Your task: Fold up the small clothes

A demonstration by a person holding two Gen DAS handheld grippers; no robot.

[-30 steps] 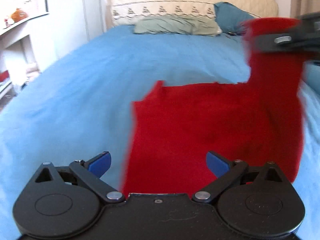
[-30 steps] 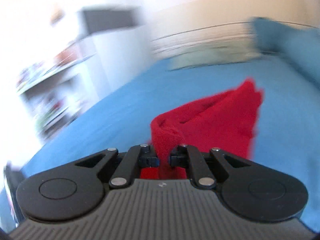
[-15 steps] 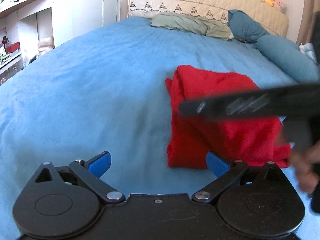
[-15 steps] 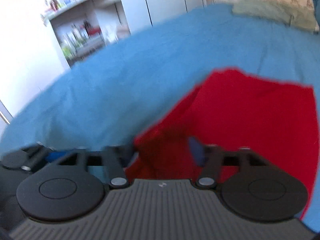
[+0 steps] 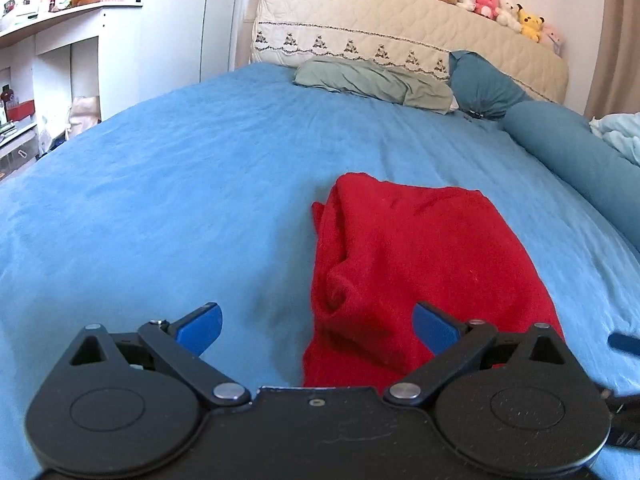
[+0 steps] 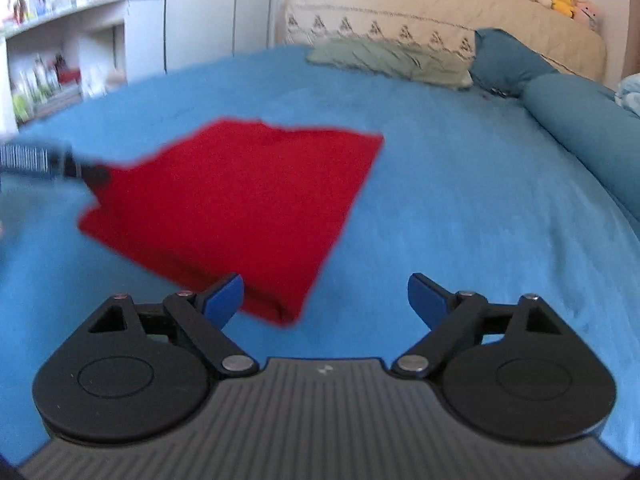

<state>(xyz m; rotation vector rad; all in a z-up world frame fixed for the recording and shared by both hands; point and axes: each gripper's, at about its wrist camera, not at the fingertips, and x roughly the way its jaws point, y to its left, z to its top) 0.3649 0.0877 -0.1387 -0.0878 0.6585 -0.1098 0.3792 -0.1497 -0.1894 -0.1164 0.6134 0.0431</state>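
A red garment (image 5: pixel 420 256) lies folded over on the blue bedsheet (image 5: pixel 180 184), with a bunched fold along its left side. My left gripper (image 5: pixel 318 326) is open and empty just above its near edge. In the right wrist view the same red garment (image 6: pixel 240 204) lies flat ahead and to the left. My right gripper (image 6: pixel 326 296) is open and empty, with its left finger over the garment's near corner. The left gripper's tip (image 6: pixel 80 170) shows blurred at the garment's left edge.
A grey-green pillow (image 5: pixel 376 82), a dark blue pillow (image 5: pixel 480 84) and a blue bolster (image 5: pixel 576 160) lie at the bed's head and right side. Plush toys (image 5: pixel 496 4) sit on the beige headboard. White shelves (image 5: pixel 52 60) stand to the left.
My right gripper carried a held part of the red garment over, opened and let go. The garment now lies folded on the bed. Both grippers have drawn back.
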